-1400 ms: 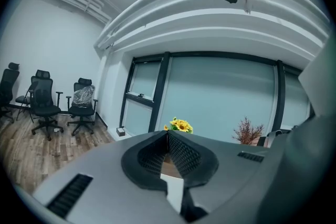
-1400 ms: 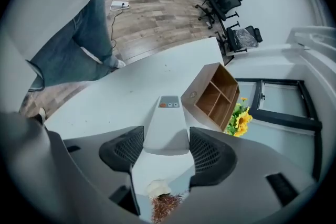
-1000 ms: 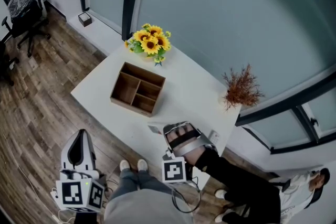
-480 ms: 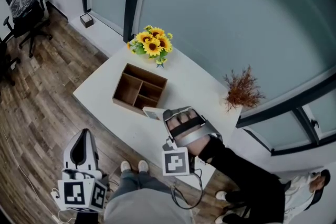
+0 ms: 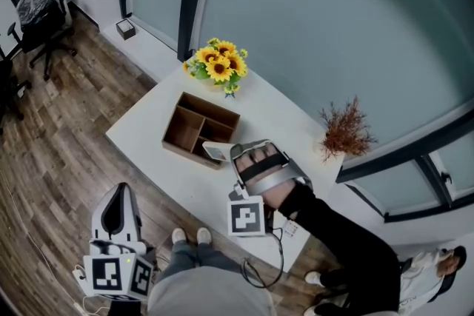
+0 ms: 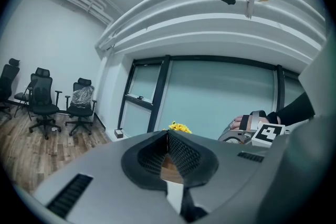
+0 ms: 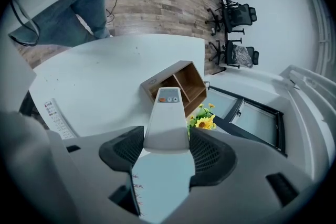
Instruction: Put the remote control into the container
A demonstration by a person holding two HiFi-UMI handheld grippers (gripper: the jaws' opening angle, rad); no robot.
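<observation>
Just short of the container's (image 5: pixel 185 152) near rim, your R gripper (image 7: pixel 167 147) pinches the remote (image 7: pixel 167 118) by its rear end. Long axis points straight at container, button end leading. L gripper (image 6: pixel 168 152): pads pressed together, empty, well away, so R's nearer.

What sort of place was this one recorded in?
Most likely an office or meeting room: swivel office chairs stand on wood-look flooring, and a white table sits by a frosted glass partition with dark frames.
</observation>
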